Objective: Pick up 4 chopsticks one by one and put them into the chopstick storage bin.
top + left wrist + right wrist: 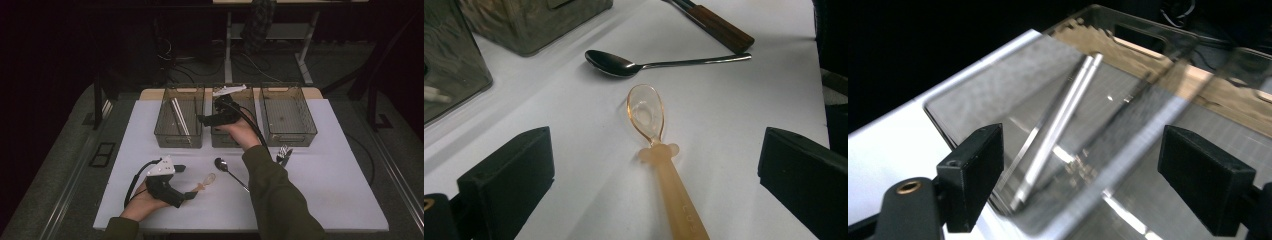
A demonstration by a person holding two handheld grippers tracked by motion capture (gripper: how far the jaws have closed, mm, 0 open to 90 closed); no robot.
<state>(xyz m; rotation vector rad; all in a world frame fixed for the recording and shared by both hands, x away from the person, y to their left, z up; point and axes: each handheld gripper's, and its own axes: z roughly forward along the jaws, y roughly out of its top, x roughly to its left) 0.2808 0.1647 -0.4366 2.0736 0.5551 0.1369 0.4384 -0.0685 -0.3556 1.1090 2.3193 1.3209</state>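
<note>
A translucent orange plastic spoon (207, 180) (646, 112) lies on the white table (325, 190), bowl pointing away. My left gripper (186, 182) (656, 150) stands open with a jaw on each side of the spoon's handle, neither pad touching it. A metal spoon (222, 165) (614, 65) lies just beyond. My right gripper (204, 117) (1083, 165) is open and holds nothing. It hovers at the wall between the left bin (172, 136) and the middle bin (225, 139). Two silver sticks (179, 117) (1058, 130) lie in the left bin.
A third clear bin (295, 132) stands at the right of the row. Cutlery with dark wooden handles (284, 154) (719, 25) lies in front of it. The person's right sleeve (275, 195) crosses the table's middle. Dark floor and cables lie beyond the table.
</note>
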